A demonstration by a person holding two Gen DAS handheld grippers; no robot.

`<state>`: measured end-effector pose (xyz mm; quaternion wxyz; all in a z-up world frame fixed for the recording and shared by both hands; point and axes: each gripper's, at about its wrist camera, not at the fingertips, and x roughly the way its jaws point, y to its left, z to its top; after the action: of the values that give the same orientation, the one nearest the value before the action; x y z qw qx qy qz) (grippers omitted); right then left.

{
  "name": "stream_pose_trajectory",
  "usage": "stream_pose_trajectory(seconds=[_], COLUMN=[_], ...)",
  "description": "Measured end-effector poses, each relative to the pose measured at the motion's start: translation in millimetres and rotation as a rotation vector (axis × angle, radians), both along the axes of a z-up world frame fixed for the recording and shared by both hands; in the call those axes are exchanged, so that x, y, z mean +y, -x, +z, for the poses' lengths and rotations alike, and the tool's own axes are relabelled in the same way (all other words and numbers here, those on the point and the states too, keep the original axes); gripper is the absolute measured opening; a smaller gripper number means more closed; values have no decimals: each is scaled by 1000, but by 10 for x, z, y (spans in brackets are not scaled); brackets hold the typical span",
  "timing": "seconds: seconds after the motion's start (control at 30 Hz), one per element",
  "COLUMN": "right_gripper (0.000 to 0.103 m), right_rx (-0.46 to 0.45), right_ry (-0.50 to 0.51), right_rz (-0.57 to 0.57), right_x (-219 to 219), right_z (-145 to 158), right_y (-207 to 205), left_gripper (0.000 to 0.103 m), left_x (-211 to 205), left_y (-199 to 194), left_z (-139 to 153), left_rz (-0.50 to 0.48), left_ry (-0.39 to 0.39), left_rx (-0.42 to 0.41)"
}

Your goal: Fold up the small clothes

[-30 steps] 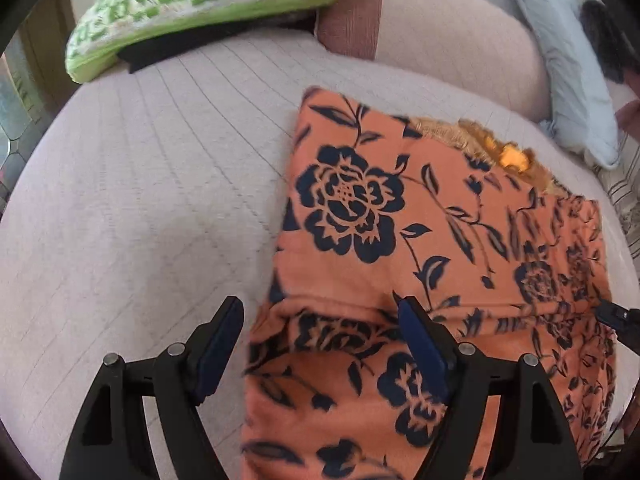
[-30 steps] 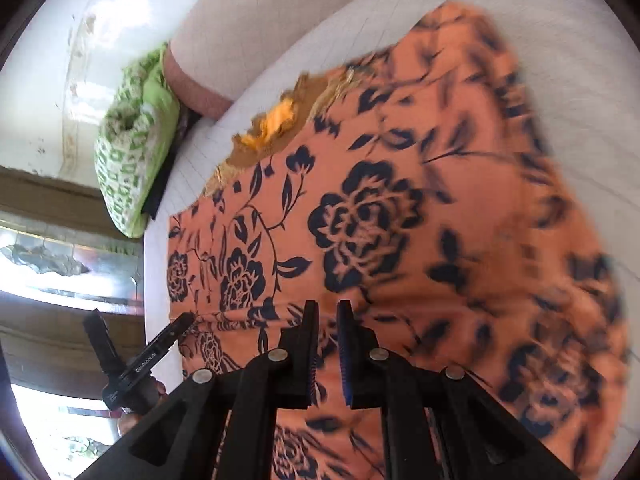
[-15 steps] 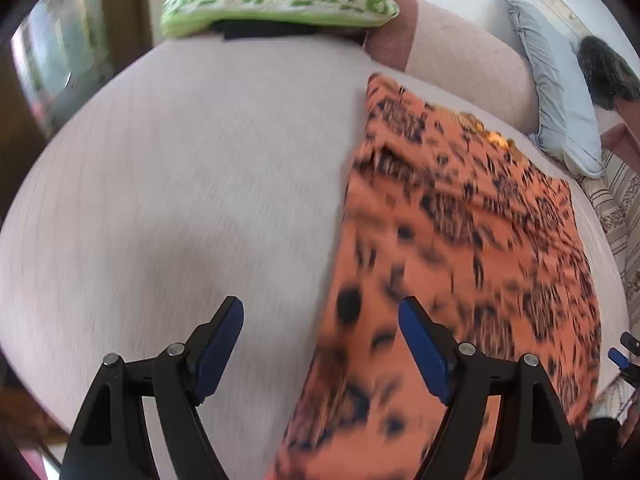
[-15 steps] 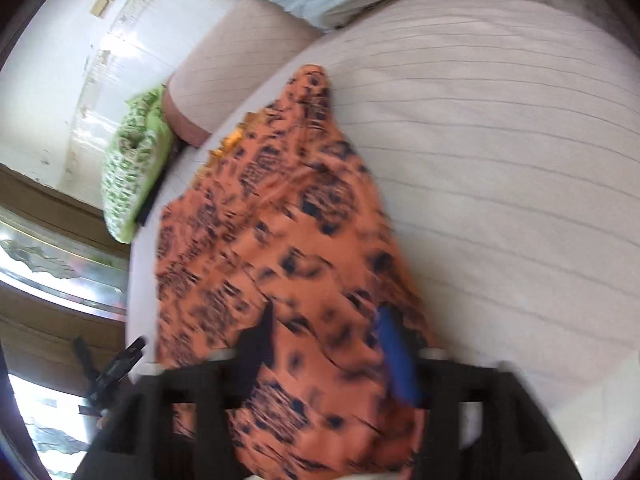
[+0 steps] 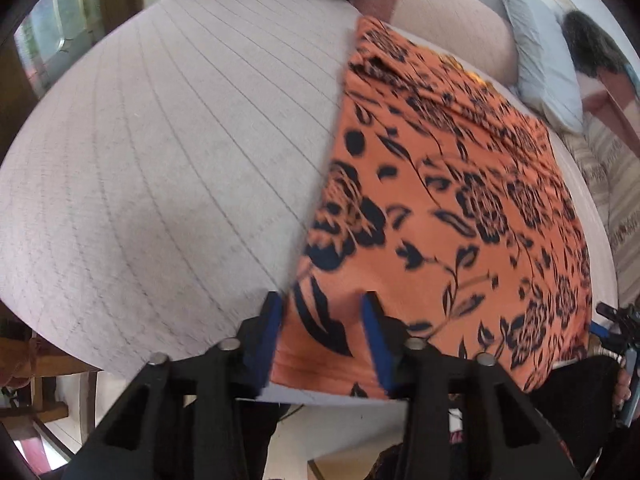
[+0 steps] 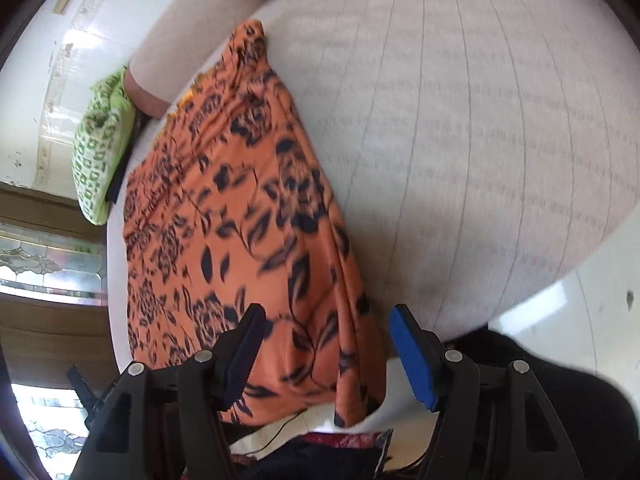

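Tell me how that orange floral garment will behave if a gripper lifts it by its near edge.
The orange floral garment looks thin and floppy: its near edge already drapes over the bed edge, so it would likely sag. It probably weighs little. Its creased right side suggests layers may slide apart.

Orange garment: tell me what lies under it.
The orange garment lies spread on the pale striped bed, its near edge hanging over the bed's edge. Whether anything else sits beneath the cloth is covered.
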<state>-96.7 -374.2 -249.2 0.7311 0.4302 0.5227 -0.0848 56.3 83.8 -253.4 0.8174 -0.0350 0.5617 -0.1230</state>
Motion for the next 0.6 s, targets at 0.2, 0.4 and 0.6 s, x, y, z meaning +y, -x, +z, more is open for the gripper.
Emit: stream_pose_trajectory(seconds=[0.2,0.4,0.6], right_gripper=[68,63,11], right_rx=[78,132,103], right_ry=[-7,94,123], right_rz=[23,76,150], right_x=[202,385,475], right_z=[-183,-227,-43], right_y=[-5,-67,-30], left_gripper=[54,34,7], left_x=[-47,-68,29], left_y=[28,81,7], left_z=[0,4,34], left_rz=[-30,-93,-93], left_ry=[-37,-3,81], left_rx=[-2,-17,-13])
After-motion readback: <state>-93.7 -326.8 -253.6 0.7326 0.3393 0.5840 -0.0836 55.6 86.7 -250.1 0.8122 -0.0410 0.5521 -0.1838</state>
